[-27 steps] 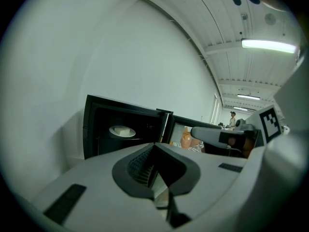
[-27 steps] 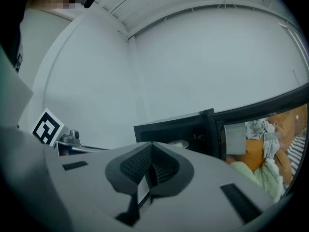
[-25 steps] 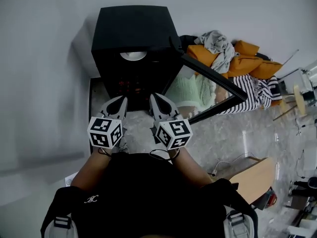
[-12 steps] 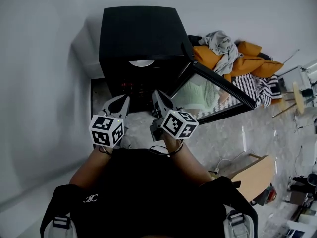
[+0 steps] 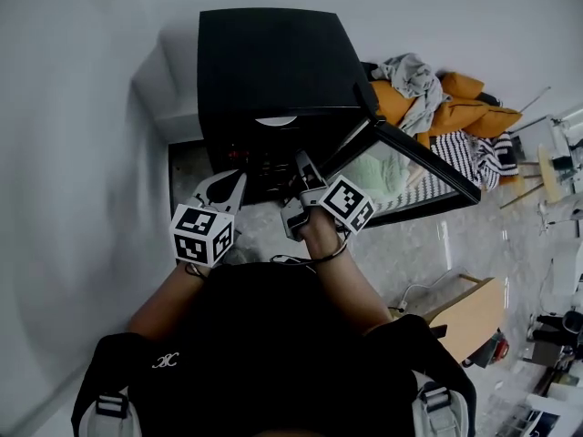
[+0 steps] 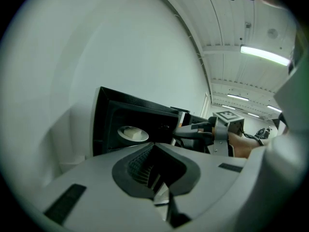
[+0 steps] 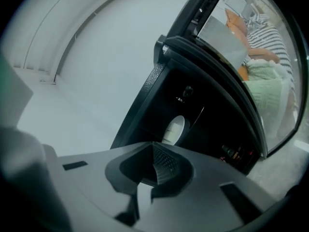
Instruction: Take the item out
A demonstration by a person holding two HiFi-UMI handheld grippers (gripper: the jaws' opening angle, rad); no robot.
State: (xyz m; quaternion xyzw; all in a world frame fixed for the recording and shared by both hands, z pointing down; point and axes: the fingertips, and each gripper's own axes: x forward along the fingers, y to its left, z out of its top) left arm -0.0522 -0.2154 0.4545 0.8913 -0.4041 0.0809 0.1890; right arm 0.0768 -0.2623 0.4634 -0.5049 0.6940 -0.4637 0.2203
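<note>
The task is judged to be at an early stage. The black cabinet [image 5: 269, 62] is seen standing against the wall, and its glass door [image 5: 414, 167] is already swung wide to the right, so the opening is done; reaching, gripping and lifting out are all left. A heap of clothes [image 5: 437, 107] is piled on the floor behind the door, well clear of the opening.

The left hand-held gripper [image 5: 235, 180] is held just before the cabinet's mouth with its jaws together and nothing between them. The right hand-held gripper [image 5: 301, 162] is held beside it, slightly nearer the opening, jaws likewise pressed together and empty. They would have to be parted before any grip.

Inside, on an upper shelf, a white plate [image 6: 133, 133] is seen, and on it lies the item [image 6: 129, 131], a small pale block, untouched. Small dark and reddish things [image 7: 236, 153] sit lower in the cabinet; what they are cannot be told. Nothing is seen between the plate and either gripper.
</note>
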